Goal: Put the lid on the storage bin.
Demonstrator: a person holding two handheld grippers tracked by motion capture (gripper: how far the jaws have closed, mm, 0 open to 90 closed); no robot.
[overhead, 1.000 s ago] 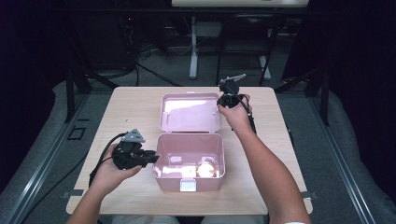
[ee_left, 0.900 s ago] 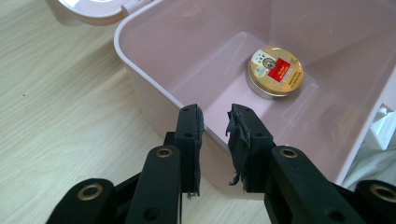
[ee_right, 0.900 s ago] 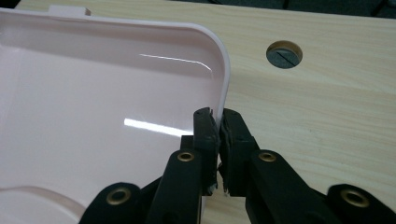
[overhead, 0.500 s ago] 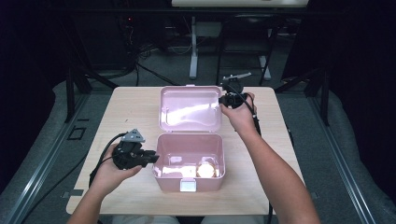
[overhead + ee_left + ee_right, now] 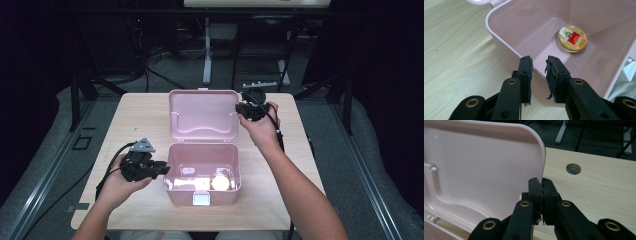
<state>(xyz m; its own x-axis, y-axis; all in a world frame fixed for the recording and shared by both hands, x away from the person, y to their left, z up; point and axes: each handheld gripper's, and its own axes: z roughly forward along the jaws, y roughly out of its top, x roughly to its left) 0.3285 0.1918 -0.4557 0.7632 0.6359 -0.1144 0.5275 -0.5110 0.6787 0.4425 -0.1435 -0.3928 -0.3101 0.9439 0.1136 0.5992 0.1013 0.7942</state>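
My right gripper [image 5: 542,185] pinches the lid's [image 5: 202,114] right edge, the box [image 5: 202,196] lies at 7 o'clock, and my left gripper [image 5: 538,68] straddles its wall.

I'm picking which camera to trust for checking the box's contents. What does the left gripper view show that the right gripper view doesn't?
Left gripper view: the round gold tin lying on the floor of the pink box, with the left gripper straddling the box's wall, one jaw inside and one outside.

Right gripper view: the lid raised, its edge pinched in the right gripper, and a round hole in the table.

Both: pale wooden table and pink plastic of the same box.
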